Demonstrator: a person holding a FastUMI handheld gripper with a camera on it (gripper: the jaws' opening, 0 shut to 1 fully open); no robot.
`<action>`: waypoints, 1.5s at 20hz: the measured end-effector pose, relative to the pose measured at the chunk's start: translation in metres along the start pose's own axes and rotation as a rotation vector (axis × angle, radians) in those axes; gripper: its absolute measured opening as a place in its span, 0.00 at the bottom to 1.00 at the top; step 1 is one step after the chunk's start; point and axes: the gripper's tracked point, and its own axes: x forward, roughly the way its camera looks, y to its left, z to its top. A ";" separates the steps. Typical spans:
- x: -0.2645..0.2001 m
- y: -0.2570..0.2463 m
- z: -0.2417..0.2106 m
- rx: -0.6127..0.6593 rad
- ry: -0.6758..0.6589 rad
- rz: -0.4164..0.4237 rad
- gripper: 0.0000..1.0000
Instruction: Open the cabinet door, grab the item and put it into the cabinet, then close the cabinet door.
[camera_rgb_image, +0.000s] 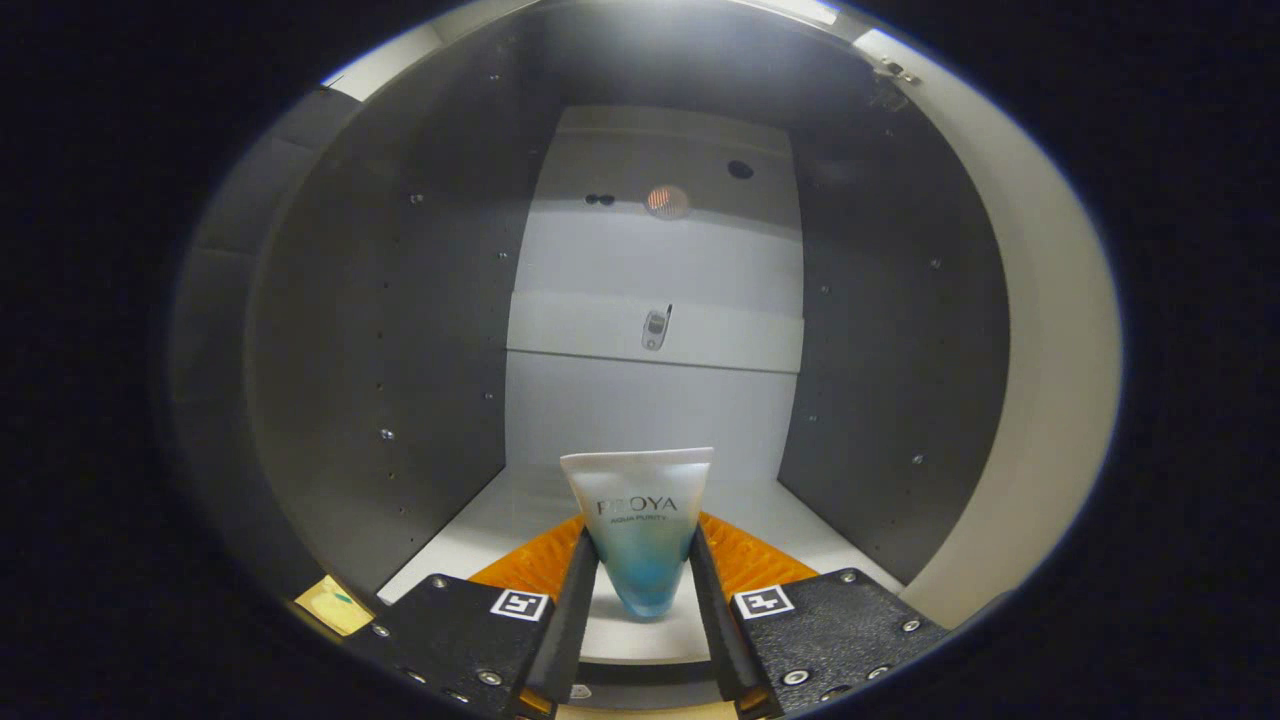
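A white tube with a blue lower end (641, 530) stands upright between my fingers, its flat crimped end up. My gripper (640, 580) is shut on the tube, both fingers pressing its sides. I am looking into the open cabinet (380, 330): dark grey side walls, a pale back panel (655, 270), and a white floor (520, 500) under the tube. The tube sits just above or on the cabinet floor; I cannot tell which. The cabinet door is hidden from me.
A horizontal rail with a small metal fitting (655, 328) crosses the back panel. Rows of shelf-pin holes dot both side walls. The cabinet's pale front edge (1050, 330) curves along the right. A yellow sticker (333, 603) sits by the left finger's base.
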 end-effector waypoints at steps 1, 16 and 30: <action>0.004 -0.002 0.000 0.003 -0.009 -0.003 0.53; 0.000 -0.006 0.005 0.000 -0.037 -0.020 0.90; -0.113 -0.019 0.024 0.079 -0.020 0.013 0.93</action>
